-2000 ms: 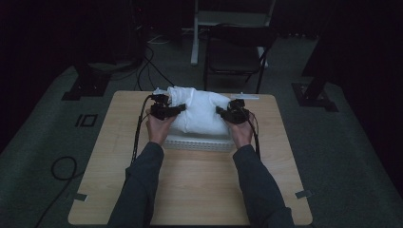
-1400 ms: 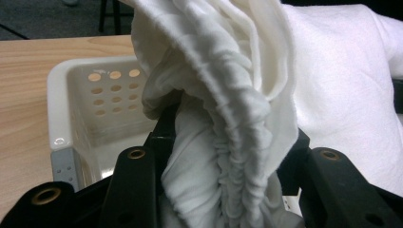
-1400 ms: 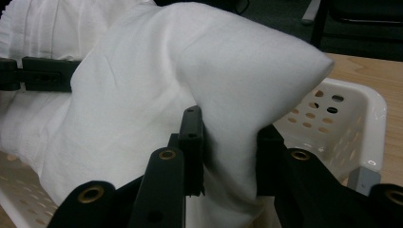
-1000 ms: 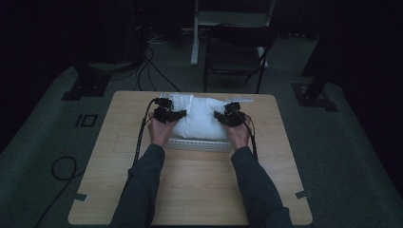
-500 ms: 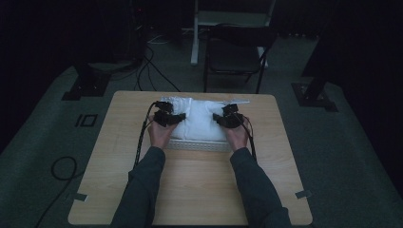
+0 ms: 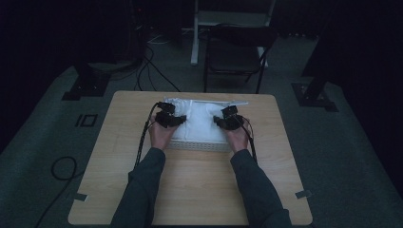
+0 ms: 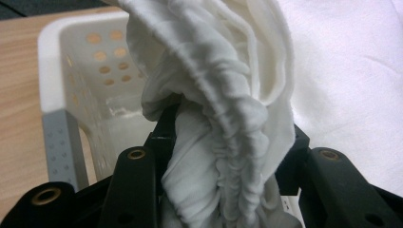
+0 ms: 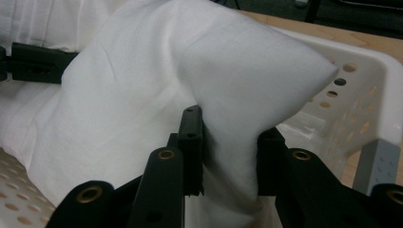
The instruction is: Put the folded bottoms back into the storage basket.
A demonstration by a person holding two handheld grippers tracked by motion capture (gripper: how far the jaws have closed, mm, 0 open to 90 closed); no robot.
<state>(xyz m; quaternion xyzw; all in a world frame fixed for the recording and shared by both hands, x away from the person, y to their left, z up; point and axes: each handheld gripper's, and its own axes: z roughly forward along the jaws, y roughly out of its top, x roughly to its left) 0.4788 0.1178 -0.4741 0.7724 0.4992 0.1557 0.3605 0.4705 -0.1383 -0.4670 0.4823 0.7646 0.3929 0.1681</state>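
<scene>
While the white cloth [image 6: 199, 121] lies bunched inside the white perforated basket [image 6: 199, 145], you hold it at both ends. Seen from the high view, the basket sits on the wooden surface [image 6: 190, 190] toward its far half, and the cloth fills the basket nearly wall to wall.

Your left claw [image 6: 175, 119] is at the basket's left end. In the left gripper view its jaws are clamped on a gathered, ribbed fold of the cloth [image 7: 223, 156] that rises between them, with the basket's corner wall [image 7: 85, 76] and its round holes just beyond. Your left hand [image 6: 160, 134] rests over the basket's near left corner.

Your right claw [image 6: 222, 121] is at the basket's right end. In the right gripper view its jaws pinch a smooth peak of the cloth [image 8: 199, 95], which stands up like a tent above the basket rim [image 8: 375, 71]. Your right hand [image 6: 236, 137] sits at the near right corner.

Beyond the surface's far edge from the basket stands a dark chair [image 6: 235, 52] on the floor.
</scene>
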